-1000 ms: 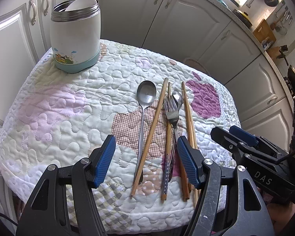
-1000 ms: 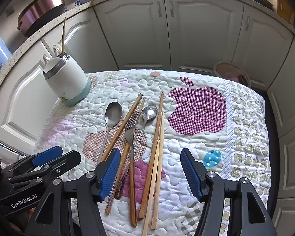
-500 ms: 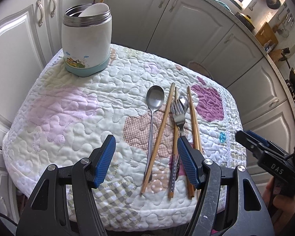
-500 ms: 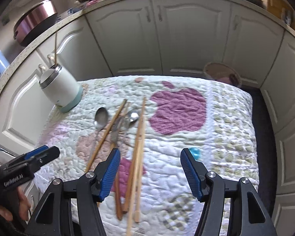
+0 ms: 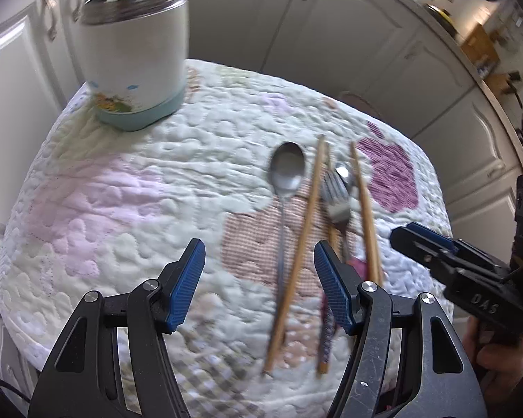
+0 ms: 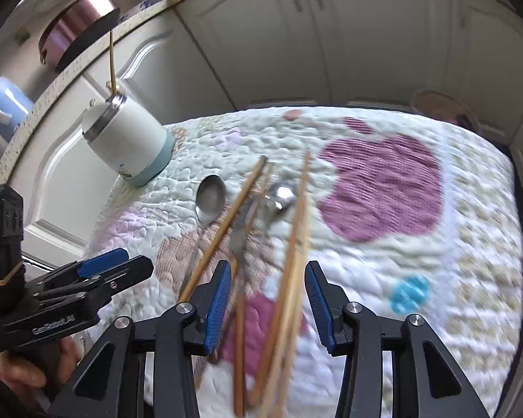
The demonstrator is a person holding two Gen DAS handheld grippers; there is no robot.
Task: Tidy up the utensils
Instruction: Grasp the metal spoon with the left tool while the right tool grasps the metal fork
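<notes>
Wooden chopsticks (image 6: 289,278) lie between the closing right hand-held gripper (image 6: 268,299); left hand-held gripper (image 5: 258,285) gapes.

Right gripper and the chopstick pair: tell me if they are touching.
Apart. The right wrist view shows the chopstick pair between the closing jaws of the right gripper, with quilt visible on either side.

The right claw (image 6: 268,296) is closing over a pair of wooden chopsticks (image 6: 298,244) lying between its blue pads, not yet pressed; a spoon (image 6: 210,198) and a fork (image 6: 242,230) lie beside them on the quilted bench (image 6: 470,244); a white container (image 6: 129,139) stands behind; the left claw (image 6: 122,263) is at the left edge.
</notes>
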